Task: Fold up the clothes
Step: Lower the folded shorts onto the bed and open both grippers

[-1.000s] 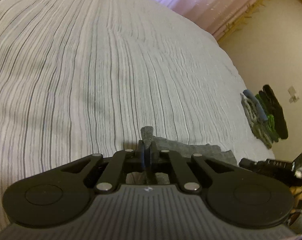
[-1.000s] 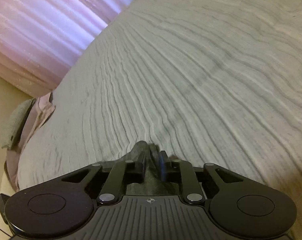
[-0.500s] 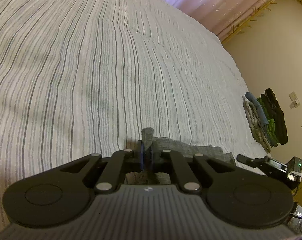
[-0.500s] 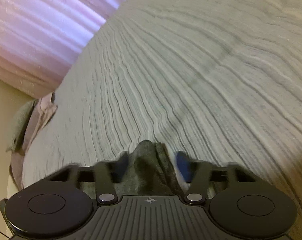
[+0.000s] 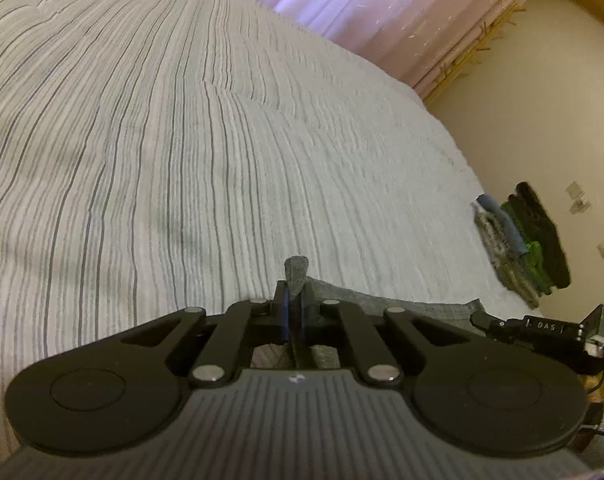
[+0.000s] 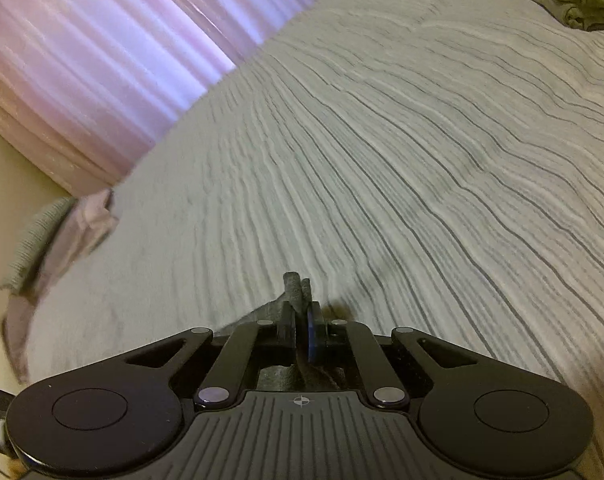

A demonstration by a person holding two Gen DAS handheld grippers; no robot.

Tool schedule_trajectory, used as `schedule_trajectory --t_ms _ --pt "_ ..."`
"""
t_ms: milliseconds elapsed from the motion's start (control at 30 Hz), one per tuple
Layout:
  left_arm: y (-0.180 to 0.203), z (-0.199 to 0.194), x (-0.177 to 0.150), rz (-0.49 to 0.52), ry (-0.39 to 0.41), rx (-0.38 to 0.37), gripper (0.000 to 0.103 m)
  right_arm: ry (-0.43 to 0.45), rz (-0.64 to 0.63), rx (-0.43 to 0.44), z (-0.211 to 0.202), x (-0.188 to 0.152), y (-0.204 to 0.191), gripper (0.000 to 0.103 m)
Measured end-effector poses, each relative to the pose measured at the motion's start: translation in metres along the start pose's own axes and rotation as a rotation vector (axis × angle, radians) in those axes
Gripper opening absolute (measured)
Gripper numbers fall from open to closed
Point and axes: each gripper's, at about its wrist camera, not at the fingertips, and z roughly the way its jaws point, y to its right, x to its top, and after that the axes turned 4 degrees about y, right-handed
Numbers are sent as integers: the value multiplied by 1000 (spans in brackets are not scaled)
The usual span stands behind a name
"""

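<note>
Both tongs, left (image 5: pixel 293 308) and right (image 6: pixel 300 330), pinch the grey garment (image 5: pixel 382 306).

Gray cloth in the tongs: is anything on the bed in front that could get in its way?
Nothing visible. Both tongs, left and right, pinch the gray cloth, and the striped bedspread ahead is bare. The pile of clothes sits far off at the edge.

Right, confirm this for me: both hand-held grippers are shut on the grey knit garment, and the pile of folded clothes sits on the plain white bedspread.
One detail is wrong: the bedspread is striped, pale with thin dark lines, not plain white, as the left wrist view shows. The rest holds: the left hand-held gripper and right hand-held gripper are shut on the grey knit garment, and the pile of folded clothes sits on that bedspread.
</note>
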Motion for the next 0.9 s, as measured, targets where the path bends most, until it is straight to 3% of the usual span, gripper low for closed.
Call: schedule_trajectory --t_ms 100,133,167,233,300,367,433,467,500,667,767,900 --pt "1 14 -7 42 -62 57 5 -63 2 -74 22 -4 -8 4" --pt "1 18 -8 54 -85 77 7 -78 -1 -90 23 -4 -10 14" --pt "1 22 -9 64 -106 96 14 -80 -7 -110 21 -2 -13 41" --pt "1 18 -6 60 -102 123 18 -39 -59 -157 8 -4 -25 65" --pt "1 10 -2 51 -83 157 25 -4 -132 -215 -8 -5 -39 65" --pt "5 -11 2 49 -48 192 24 24 -201 -233 -29 -14 -53 65" --pt "15 -40 3 70 -2 199 23 31 -254 -201 -48 -27 -67 64" --pt "21 -52 2 92 2 189 16 23 -290 -185 -56 -36 -76 64" --pt "31 -64 -1 131 -6 163 2 15 -327 -172 -60 -46 -84 64" --pt "63 -80 -33 273 -67 104 0 -48 -460 -144 -57 -97 -109 64" --pt "53 -51 -56 304 -141 186 0 -115 -479 -248 -37 -115 -96 62" --pt "33 -50 -56 246 -144 288 0 -120 -389 -274 -49 -101 -78 62"
